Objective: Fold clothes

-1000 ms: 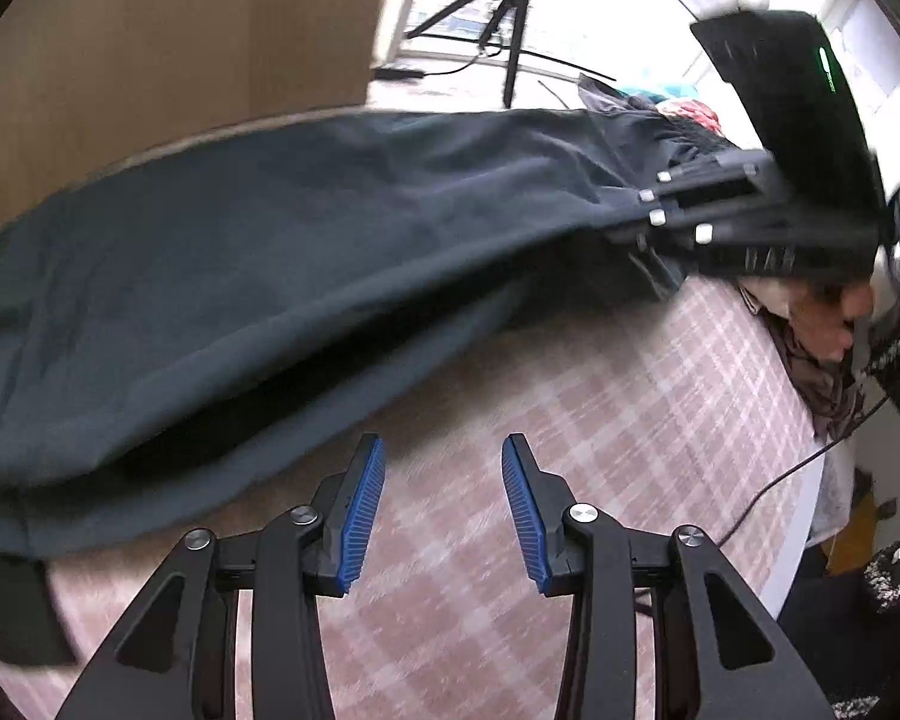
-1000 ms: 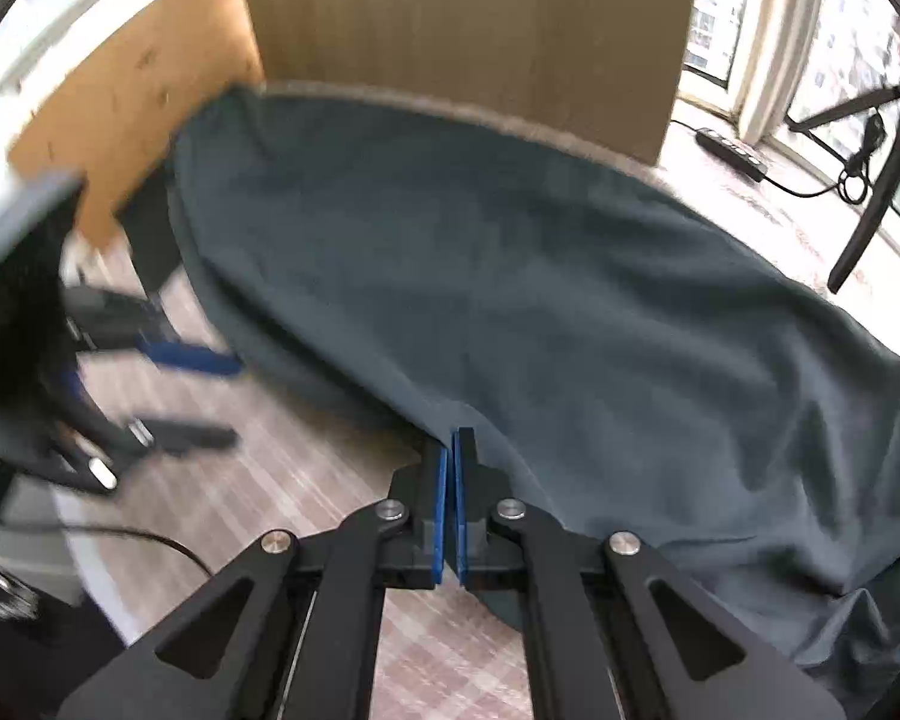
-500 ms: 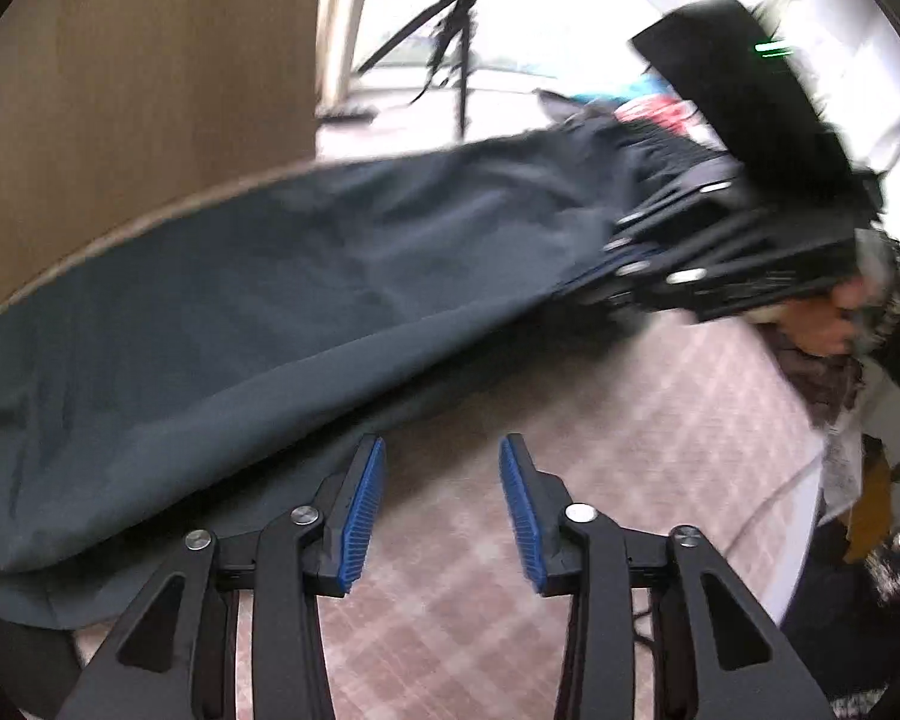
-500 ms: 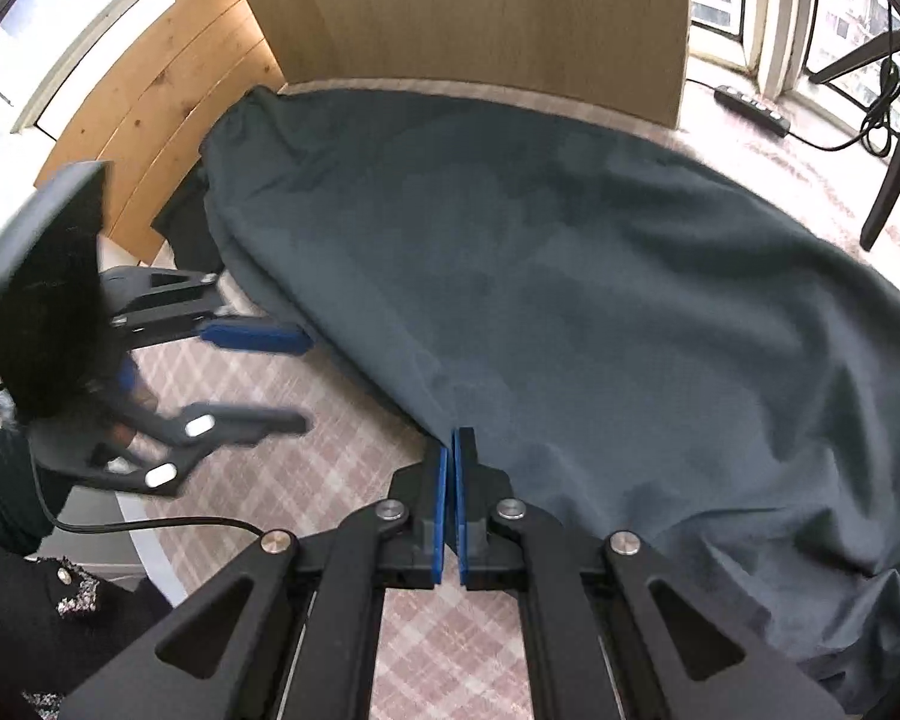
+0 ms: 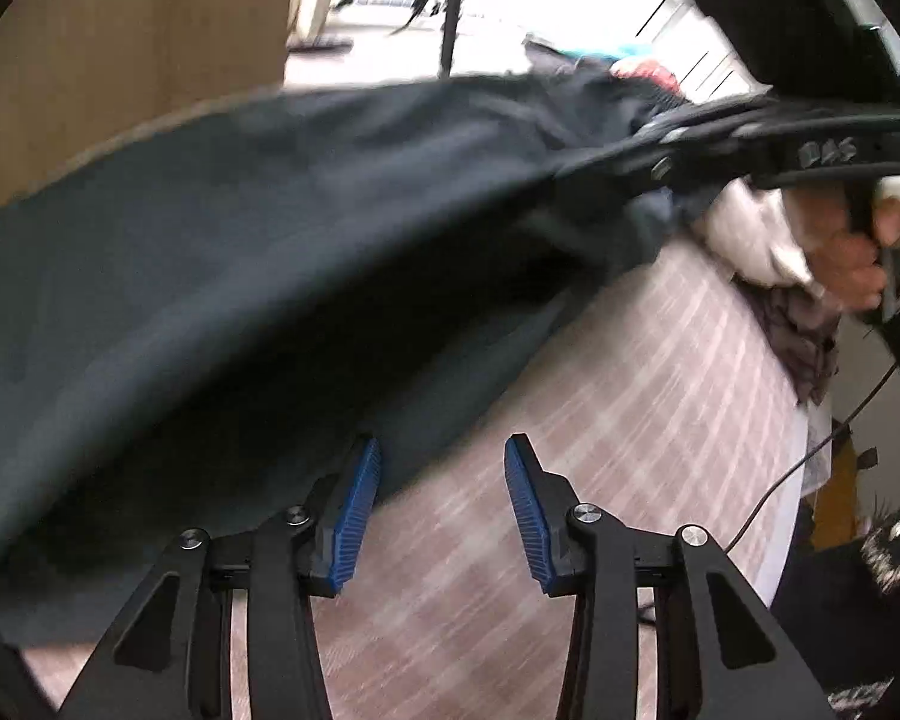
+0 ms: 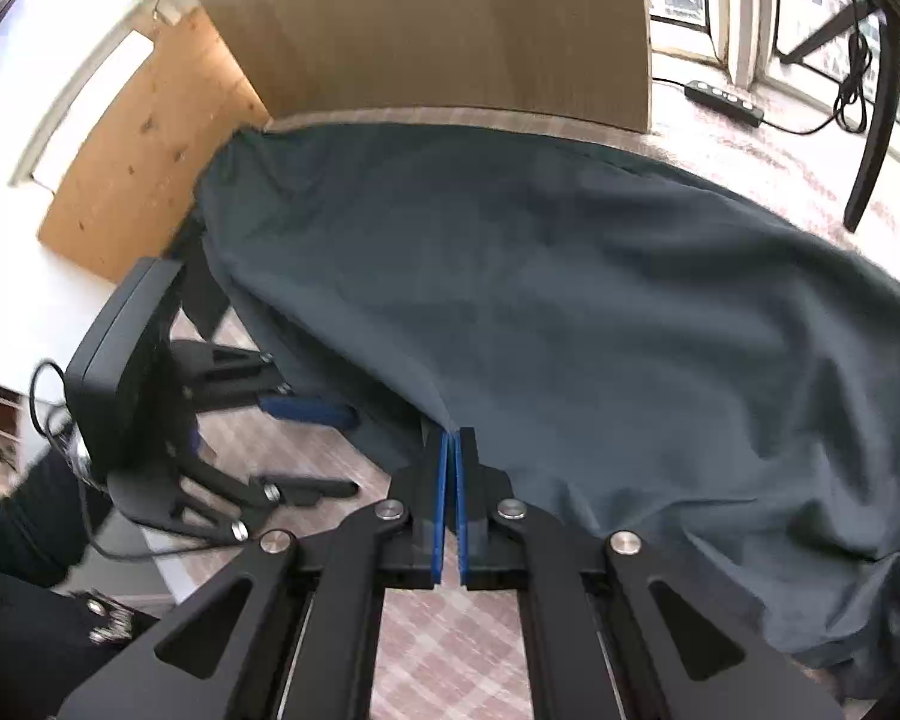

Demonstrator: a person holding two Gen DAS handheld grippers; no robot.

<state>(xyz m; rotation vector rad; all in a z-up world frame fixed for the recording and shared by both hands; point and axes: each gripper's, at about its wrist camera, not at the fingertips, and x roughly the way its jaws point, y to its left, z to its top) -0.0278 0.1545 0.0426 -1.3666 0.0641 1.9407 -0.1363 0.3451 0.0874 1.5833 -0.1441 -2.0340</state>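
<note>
A large dark teal garment (image 6: 540, 300) lies spread over the pink plaid table; it also shows in the left wrist view (image 5: 240, 252). My right gripper (image 6: 452, 450) is shut on the garment's near edge and lifts it off the table; it also shows at the upper right of the left wrist view (image 5: 648, 156). My left gripper (image 5: 441, 480) is open and empty, its left finger right at the raised cloth's hem, over bare tablecloth. It appears at the left of the right wrist view (image 6: 312, 444), jaws apart.
The plaid tablecloth (image 5: 630, 420) reaches to the table's right edge, where a cable (image 5: 810, 456) hangs. A wooden panel (image 6: 450, 30) stands behind the table. A tripod leg (image 6: 876, 96) and a power strip (image 6: 723, 99) are at the window.
My right gripper has lifted the garment's edge higher and carried it over. My left gripper has moved in close to the raised hem, still open.
</note>
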